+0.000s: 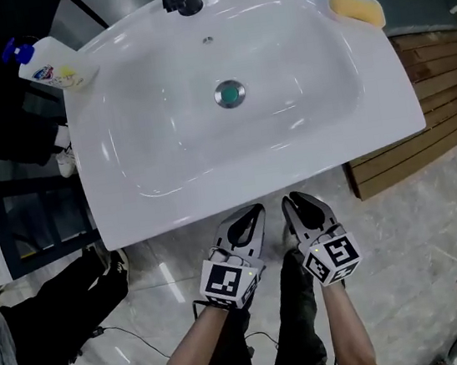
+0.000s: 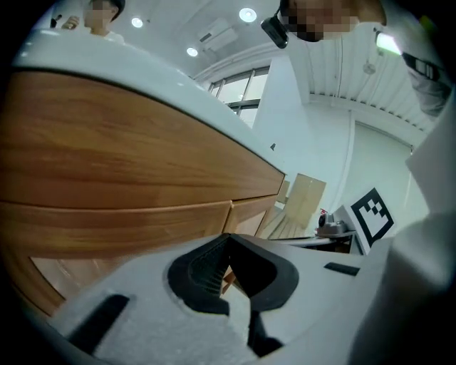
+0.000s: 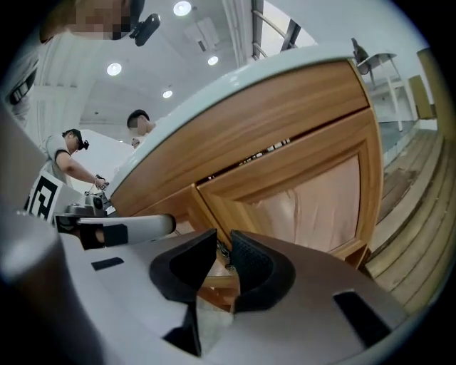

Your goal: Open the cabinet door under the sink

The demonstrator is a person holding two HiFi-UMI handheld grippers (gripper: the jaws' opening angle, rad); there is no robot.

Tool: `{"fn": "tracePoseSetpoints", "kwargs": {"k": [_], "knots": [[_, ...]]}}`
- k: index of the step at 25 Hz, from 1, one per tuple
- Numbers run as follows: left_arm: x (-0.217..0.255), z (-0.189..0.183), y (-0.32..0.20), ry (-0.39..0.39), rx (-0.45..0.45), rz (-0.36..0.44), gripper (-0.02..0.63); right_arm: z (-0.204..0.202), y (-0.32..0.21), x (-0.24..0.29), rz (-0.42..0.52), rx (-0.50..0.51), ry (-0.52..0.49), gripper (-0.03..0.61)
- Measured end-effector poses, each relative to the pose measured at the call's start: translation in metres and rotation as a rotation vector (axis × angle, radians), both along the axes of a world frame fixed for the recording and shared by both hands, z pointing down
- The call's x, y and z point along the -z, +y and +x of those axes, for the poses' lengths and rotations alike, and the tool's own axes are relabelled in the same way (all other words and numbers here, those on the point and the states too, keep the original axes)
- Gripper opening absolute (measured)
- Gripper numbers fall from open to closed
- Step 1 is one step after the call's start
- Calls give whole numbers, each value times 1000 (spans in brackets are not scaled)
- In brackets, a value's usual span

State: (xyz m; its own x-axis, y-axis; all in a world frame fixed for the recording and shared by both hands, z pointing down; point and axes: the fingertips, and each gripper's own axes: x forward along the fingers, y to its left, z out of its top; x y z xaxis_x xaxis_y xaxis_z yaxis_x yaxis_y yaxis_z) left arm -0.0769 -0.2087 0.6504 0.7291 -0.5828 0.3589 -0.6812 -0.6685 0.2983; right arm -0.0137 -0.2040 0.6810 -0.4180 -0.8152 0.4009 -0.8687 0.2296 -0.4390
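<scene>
Sink [image 1: 386, 105] fills the head view, drain [image 1: 230, 94] mid-basin. Bottle [image 1: 52, 69] sits on the far-left rim, yellow sponge [image 1: 356, 6] on the far-right rim. Both grippers are side by side just under the sink's near edge, the tips tucked beneath it.

Left gripper [image 2: 228, 242]: jaws clenched tip to tip and empty, pointing at the wood cabinet front [image 2: 142, 178].

Right gripper [image 3: 222, 246]: jaws closed down to a slit. A small metal handle [image 3: 225, 255] sits in that slit and looks pinched.

Cabinet door [image 3: 320, 192] is under the sink, hidden in the head view. In the right gripper view it is the framed panel right of the jaws, with a dark gap along its top edge.
</scene>
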Motion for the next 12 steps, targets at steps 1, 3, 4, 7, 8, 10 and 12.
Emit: {"fn": "tracePoseSetpoints", "kwargs": {"k": [1,3,4,7,8,10,12], "knots": [[-6,0,0,-4,-3,-2,8,0,-2,-9,-9,-4,-5,72],[-17,1,1,-9,-11,-8,8,1,-5,-28,-26,-16,-18,88],[-23,1,1,-11,-14,-11,8,2,-7,-36,-33,-22,-24,94],[-36,2,5,-14,-23,-18,8,3,-13,-59,-48,-46,-43,100],[-40,2,5,-15,-27,-19,8,2,-15,-66,-53,-54,-52,104],[-47,3,6,-18,-37,-23,8,2,-20,-77,-60,-73,-76,112],[-54,2,7,-17,-44,-29,8,1,-24,-84,-61,-94,-101,114]]}}
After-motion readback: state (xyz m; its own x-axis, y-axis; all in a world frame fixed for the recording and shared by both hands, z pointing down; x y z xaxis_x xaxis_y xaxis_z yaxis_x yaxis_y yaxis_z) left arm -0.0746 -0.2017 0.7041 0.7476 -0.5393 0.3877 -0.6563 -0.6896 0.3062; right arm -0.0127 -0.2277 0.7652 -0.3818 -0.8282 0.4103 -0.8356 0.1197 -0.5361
